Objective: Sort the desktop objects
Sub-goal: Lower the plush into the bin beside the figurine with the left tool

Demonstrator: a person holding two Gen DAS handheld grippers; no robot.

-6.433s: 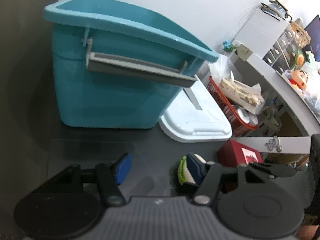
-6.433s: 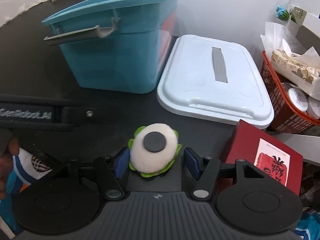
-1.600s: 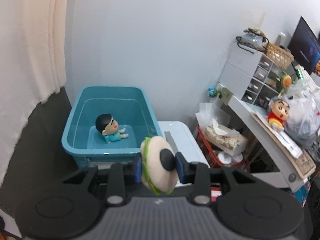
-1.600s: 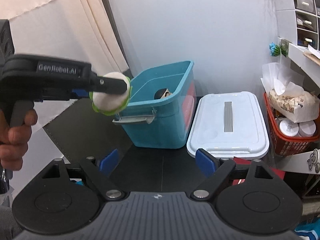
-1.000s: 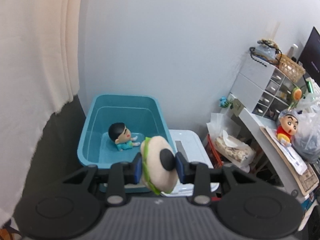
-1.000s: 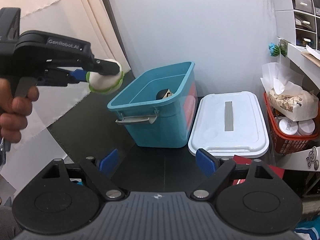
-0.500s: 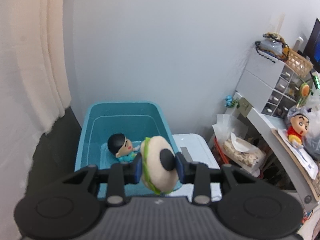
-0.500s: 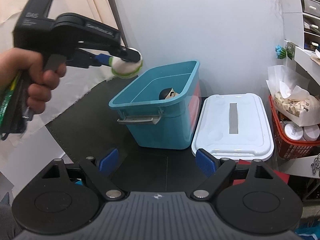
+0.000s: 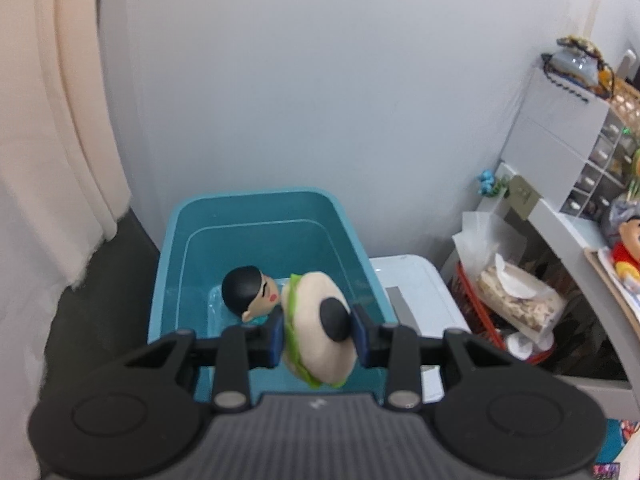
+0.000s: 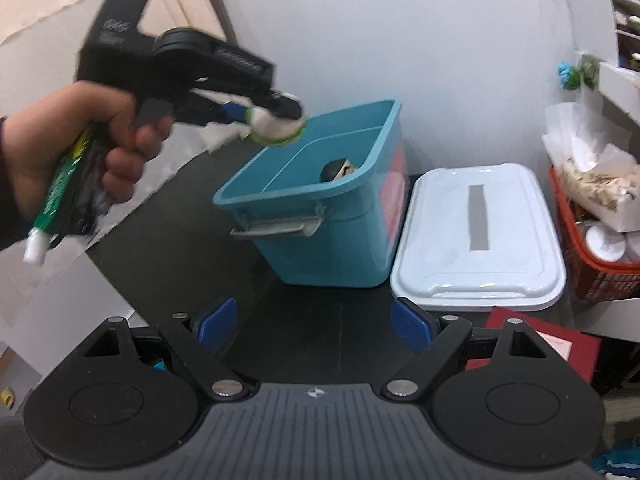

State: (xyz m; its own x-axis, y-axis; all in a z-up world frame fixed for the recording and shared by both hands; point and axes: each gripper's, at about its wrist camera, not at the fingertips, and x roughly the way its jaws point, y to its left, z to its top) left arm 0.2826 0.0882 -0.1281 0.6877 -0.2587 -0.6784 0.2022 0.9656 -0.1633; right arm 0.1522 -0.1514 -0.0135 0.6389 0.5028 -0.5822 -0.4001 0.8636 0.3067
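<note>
My left gripper (image 9: pixel 318 334) is shut on a round white and green toy with a black spot (image 9: pixel 316 332). It hangs above the near end of the teal bin (image 9: pixel 168 256). A doll with black hair (image 9: pixel 250 294) lies on the bin's floor. The right wrist view shows that same gripper (image 10: pixel 276 120) over the bin's (image 10: pixel 352 240) left rim, the toy (image 10: pixel 276 126) in its tips and a hand (image 10: pixel 68 136) on its grip. My right gripper (image 10: pixel 316 320) stands open and holds nothing, low over the dark mat in front of the bin.
A white lid (image 10: pixel 480 236) lies flat to the right of the bin. Beside it stand a red basket (image 10: pixel 592 248) with packets, a red box (image 10: pixel 548 344) on the mat, and white shelves (image 9: pixel 560 128). A curtain (image 9: pixel 60 120) hangs at the left.
The left gripper has come down and forward with the toy, from left of the bin to over its rim. The bin looks larger in its view. The right gripper has hardly moved.
</note>
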